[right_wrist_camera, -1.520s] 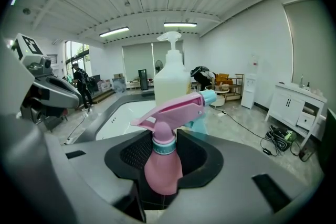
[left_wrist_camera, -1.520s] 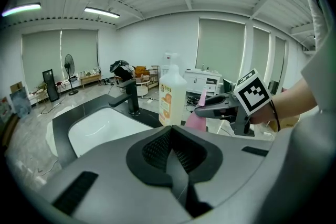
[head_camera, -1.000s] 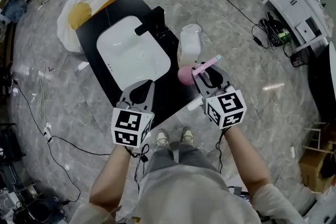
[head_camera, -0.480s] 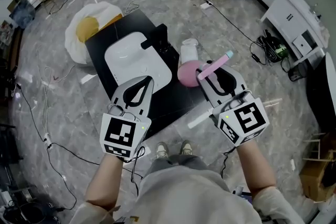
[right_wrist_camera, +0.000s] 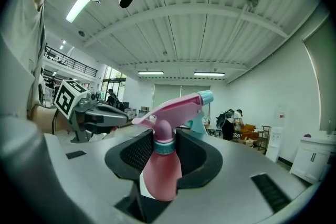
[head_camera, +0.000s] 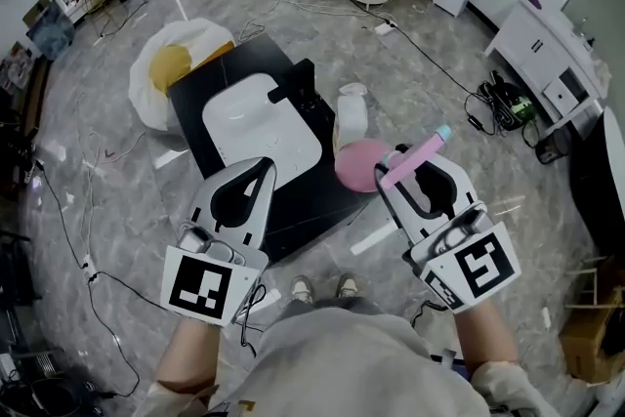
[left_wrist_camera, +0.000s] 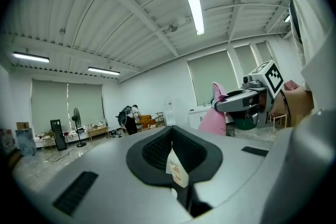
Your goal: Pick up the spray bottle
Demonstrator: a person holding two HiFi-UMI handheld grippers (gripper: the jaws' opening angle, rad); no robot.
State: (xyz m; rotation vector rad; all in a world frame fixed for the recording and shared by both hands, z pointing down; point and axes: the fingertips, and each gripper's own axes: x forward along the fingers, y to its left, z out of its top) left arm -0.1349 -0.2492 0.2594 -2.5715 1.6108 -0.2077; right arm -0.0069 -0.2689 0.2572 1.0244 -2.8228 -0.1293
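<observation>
The spray bottle (head_camera: 357,165) has a pink body, a pink trigger head and a teal nozzle. My right gripper (head_camera: 414,167) is shut on its neck and holds it in the air, over the near right corner of the black table (head_camera: 314,200). In the right gripper view the bottle (right_wrist_camera: 161,166) hangs upright between the pads, with its head above the jaws. The left gripper (head_camera: 257,169) is raised alongside it, shut and holding nothing. From the left gripper view, that gripper (left_wrist_camera: 173,150) shows its jaws meeting, and the bottle (left_wrist_camera: 212,119) appears off to the right.
On the black table lie a white sink basin (head_camera: 259,127) with a black faucet (head_camera: 298,88) and a white jug (head_camera: 352,112). A white bag with something yellow (head_camera: 171,68) lies behind it. Cables run across the grey floor, and white cabinets (head_camera: 537,44) stand at the right.
Both grippers have risen toward the camera and spread slightly apart. The right one has carried the spray bottle up with it, away from the table.
</observation>
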